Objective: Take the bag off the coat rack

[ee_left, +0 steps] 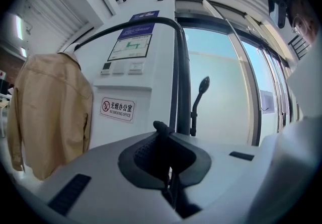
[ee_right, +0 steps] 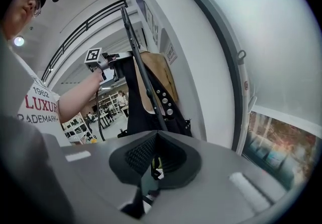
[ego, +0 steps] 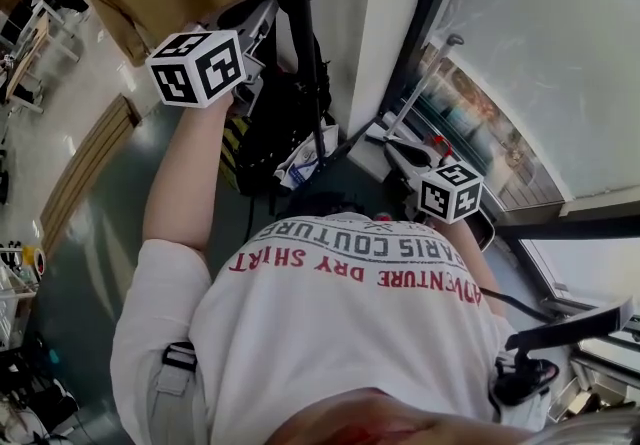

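A black bag [ego: 277, 128] with metal studs [ee_right: 151, 104] hangs beside the black coat rack pole [ego: 303, 33]. My left gripper [ego: 265, 18] is raised high next to the pole and shut on the bag's black strap [ee_left: 161, 130]. The strap arches up and over in front of the pole [ee_left: 183, 77]. One curved rack hook [ee_left: 200, 89] stands bare to the right of the pole. My right gripper [ego: 400, 148] is held lower, to the right of the bag and apart from it. Its jaws [ee_right: 156, 155] stand together with nothing between them.
A tan jacket [ee_left: 48, 112] hangs to the left of the rack, against the white wall with a no-smoking sign [ee_left: 117, 108]. Glass doors [ee_left: 226, 92] and a window [ego: 480, 123] lie to the right. The person's white T-shirt [ego: 340, 333] fills the lower head view.
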